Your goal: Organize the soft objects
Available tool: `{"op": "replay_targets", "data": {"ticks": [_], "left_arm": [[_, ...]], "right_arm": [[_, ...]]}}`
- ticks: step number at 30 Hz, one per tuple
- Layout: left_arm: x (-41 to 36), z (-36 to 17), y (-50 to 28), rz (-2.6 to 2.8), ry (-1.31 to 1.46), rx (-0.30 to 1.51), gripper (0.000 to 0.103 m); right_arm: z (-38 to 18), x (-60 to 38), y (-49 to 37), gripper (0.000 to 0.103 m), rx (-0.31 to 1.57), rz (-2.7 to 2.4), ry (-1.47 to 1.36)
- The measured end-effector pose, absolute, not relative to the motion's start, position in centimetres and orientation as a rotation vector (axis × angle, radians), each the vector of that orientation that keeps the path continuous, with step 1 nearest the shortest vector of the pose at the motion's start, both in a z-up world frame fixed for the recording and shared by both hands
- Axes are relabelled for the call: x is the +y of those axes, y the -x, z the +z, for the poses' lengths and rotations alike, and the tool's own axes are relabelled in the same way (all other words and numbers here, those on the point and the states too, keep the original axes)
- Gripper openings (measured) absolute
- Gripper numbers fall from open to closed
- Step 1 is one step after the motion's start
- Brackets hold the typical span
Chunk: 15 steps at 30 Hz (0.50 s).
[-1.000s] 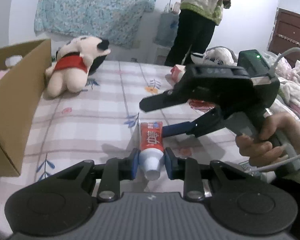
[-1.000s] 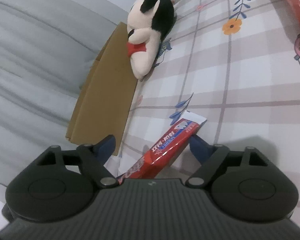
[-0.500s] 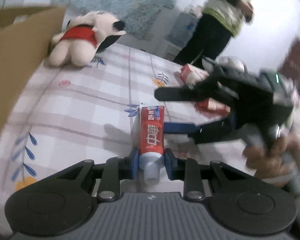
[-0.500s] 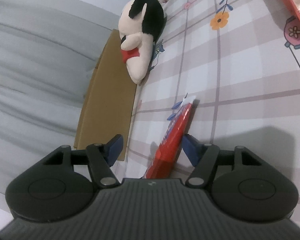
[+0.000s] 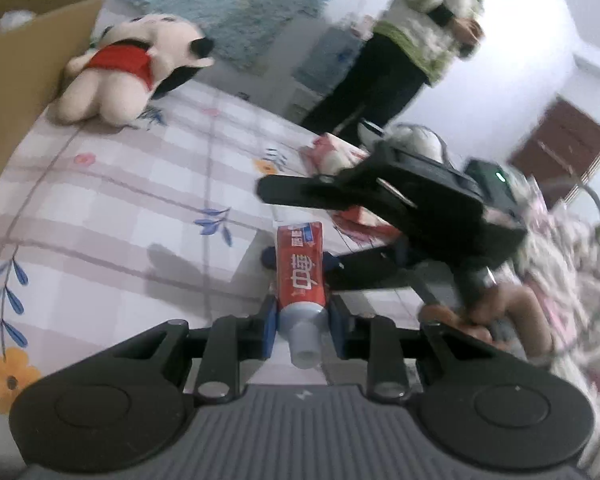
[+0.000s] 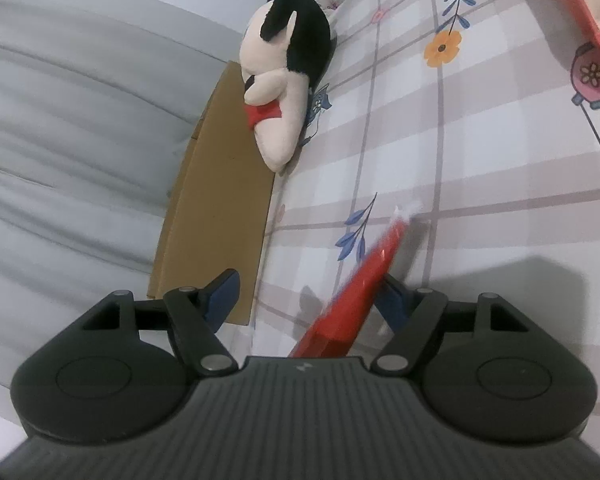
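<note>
Toothpaste, a red tube with a white cap [image 5: 300,280], sits clamped at its neck between the blue pads [image 5: 269,330] of the left gripper [image 5: 303,330], the cap pointing back toward the camera and the flat crimped end reaching forward above the bedspread. Around that same tube the right gripper [image 5: 292,226] stands with its jaws spread wide, one black finger [image 5: 296,193] above the tube's far end and the other finger, blue-tipped, crossing behind the tube. In the right wrist view the tube [image 6: 360,280] runs edge-on between the two blue pads, close against the right-hand pad [image 6: 392,300] and well apart from the left-hand one, so that gripper [image 6: 308,294] is released rather than closed on it. Below lies a pale checked bedspread printed with blue leaves and orange flowers [image 5: 112,216]. Farther off, a cream plush doll with black hair and a red garment [image 5: 128,68] lies on the bedspread just beside the wall of a brown cardboard box [image 5: 20,80]. A red-and-white packet [image 5: 332,152] rests beyond the right gripper. At the back a person in a light jacket and dark trousers [image 5: 400,60] stands near a blue floral cloth [image 5: 236,4] hanging on the wall.
</note>
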<state>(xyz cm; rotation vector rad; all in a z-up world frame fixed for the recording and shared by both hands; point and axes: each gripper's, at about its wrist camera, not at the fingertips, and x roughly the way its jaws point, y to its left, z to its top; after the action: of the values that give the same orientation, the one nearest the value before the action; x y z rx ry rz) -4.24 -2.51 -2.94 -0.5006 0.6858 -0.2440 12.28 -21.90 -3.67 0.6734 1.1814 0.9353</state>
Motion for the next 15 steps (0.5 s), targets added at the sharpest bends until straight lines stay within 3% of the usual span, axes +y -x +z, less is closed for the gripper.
{"op": "replay_targets", "data": {"ticks": [1, 5, 7, 15], "left_arm": [[-2.8, -2.6, 4.4, -0.256, 0.466, 0.691, 0.027], [-3.6, -1.9, 4.9, -0.271, 0.374, 0.700, 0.027], [-3.3, -1.5, 5.3, -0.276, 0.359, 0.700, 0.028], [-2.1, 2.7, 7.9, -0.264, 0.200, 0.660, 0.027]], "right_arm": [[-3.7, -21.8, -12.2, 0.071, 1.179, 0.935, -0.661], [-4.0, -21.7, -11.8, 0.035, 1.193, 0.909, -0.618], [-4.2, -22.1, -11.7, 0.025, 1.197, 0.921, -0.646], [1.4, -18.9, -9.4, 0.025, 1.044, 1.068, -0.560]]}}
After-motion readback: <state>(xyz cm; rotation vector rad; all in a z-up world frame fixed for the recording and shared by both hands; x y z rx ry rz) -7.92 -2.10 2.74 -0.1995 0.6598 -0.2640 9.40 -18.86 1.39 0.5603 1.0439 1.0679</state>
